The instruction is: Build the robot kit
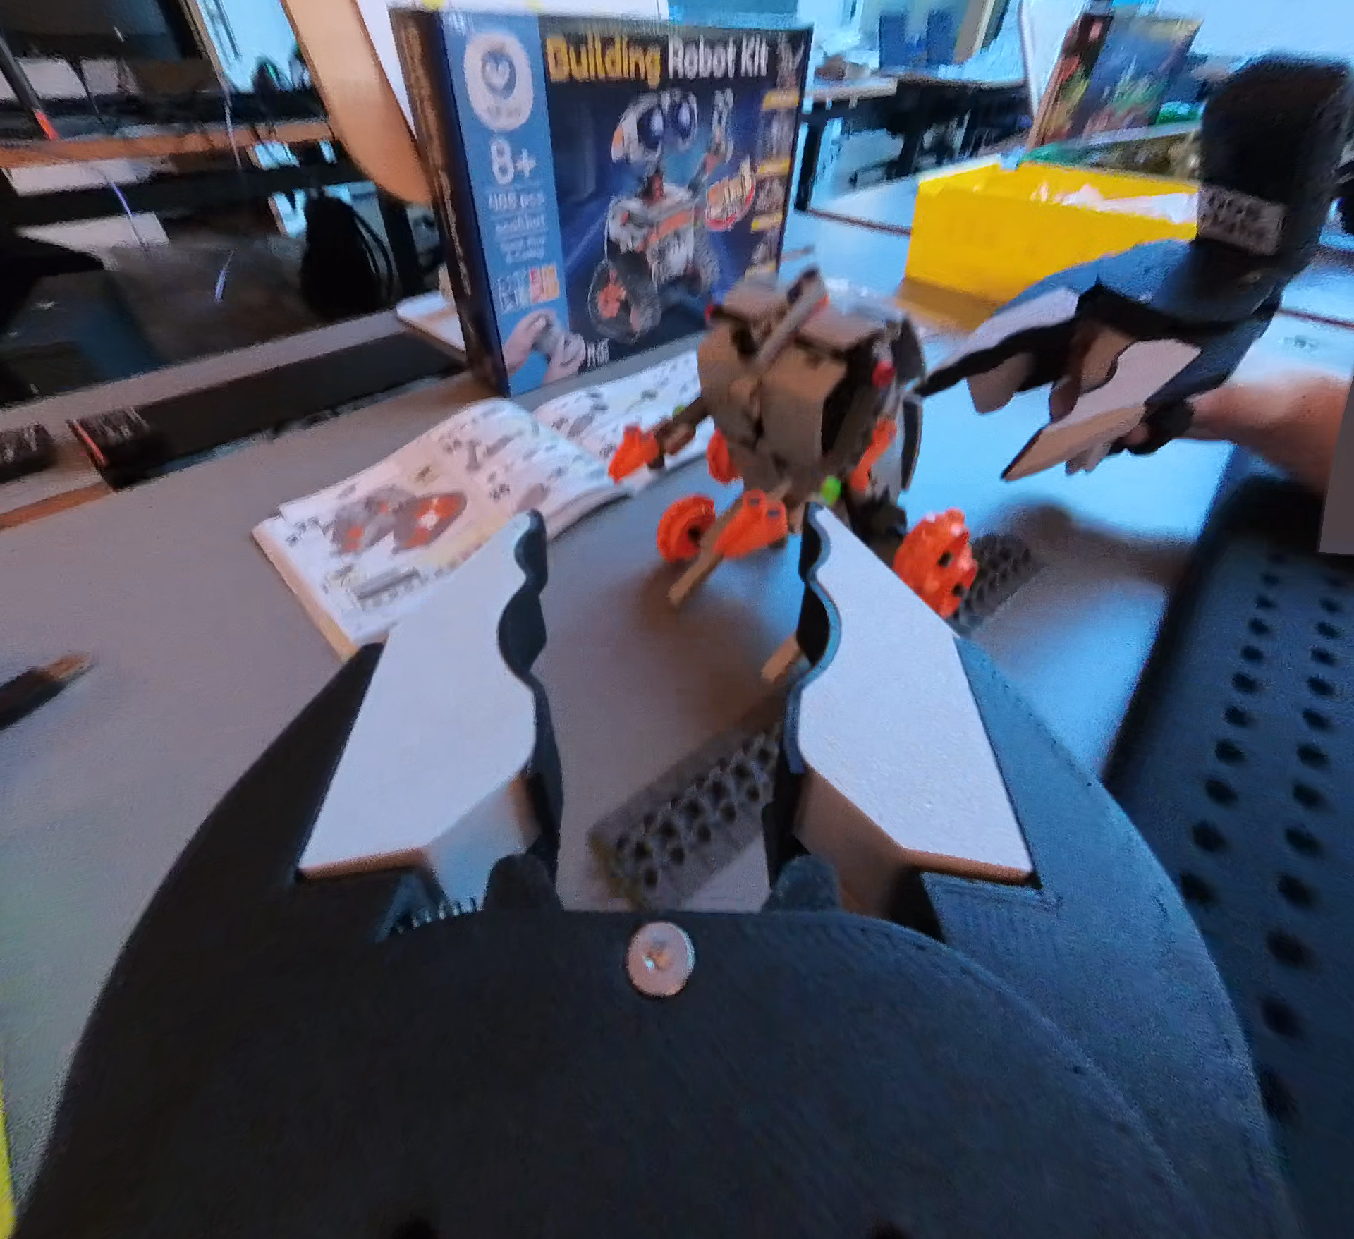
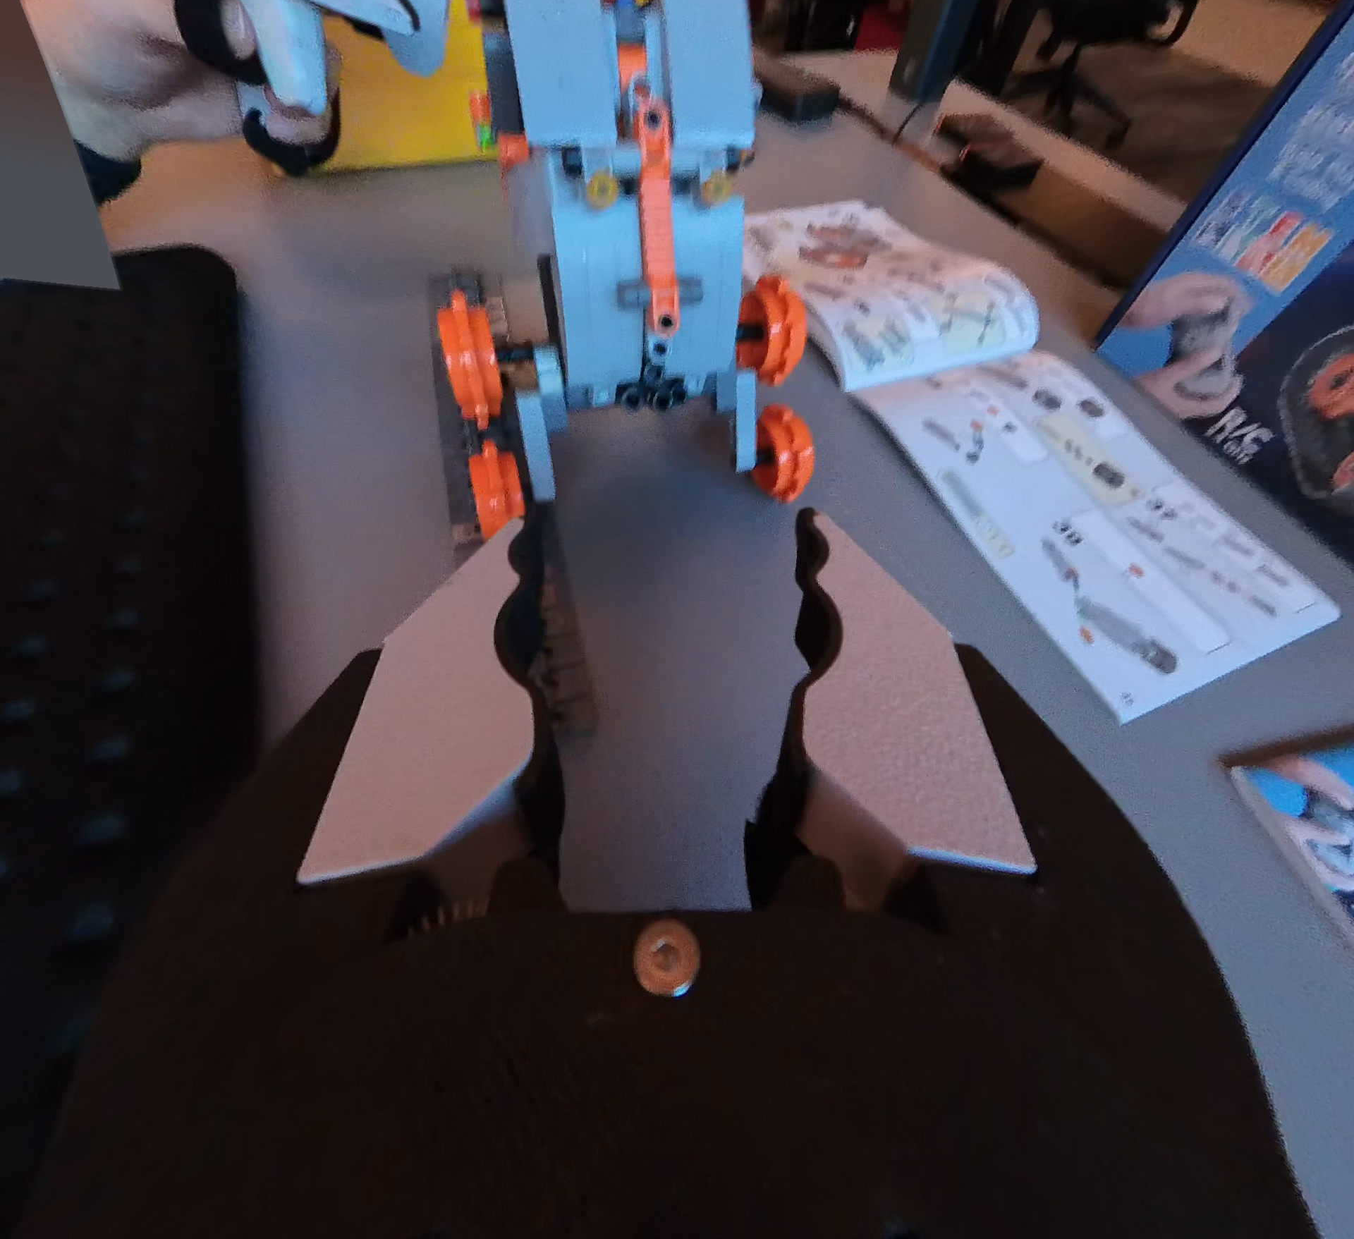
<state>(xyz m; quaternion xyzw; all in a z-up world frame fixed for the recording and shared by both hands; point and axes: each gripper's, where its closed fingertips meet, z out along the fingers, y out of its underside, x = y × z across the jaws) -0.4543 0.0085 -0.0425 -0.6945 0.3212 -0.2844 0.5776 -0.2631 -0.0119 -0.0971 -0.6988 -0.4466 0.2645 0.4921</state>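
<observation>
While both grippers are hovering with fingers spread and gripping nothing, the toy robot (image 2: pixel 630 237) is standing on the table (image 2: pixel 659 654) just ahead of the right gripper (image 2: pixel 663 530). The left gripper (image 1: pixel 670 530) is hanging near the robot, the open booklet (image 1: pixel 469 493) lying beside it.

On the table (image 1: pixel 146 727), the brick-built robot (image 1: pixel 798 398) stands near the middle. An open booklet (image 1: pixel 469 493) lies left of it, a box (image 1: pixel 615 193) stands behind, and a bin (image 1: pixel 1026 229) sits toward the far right edge.
</observation>
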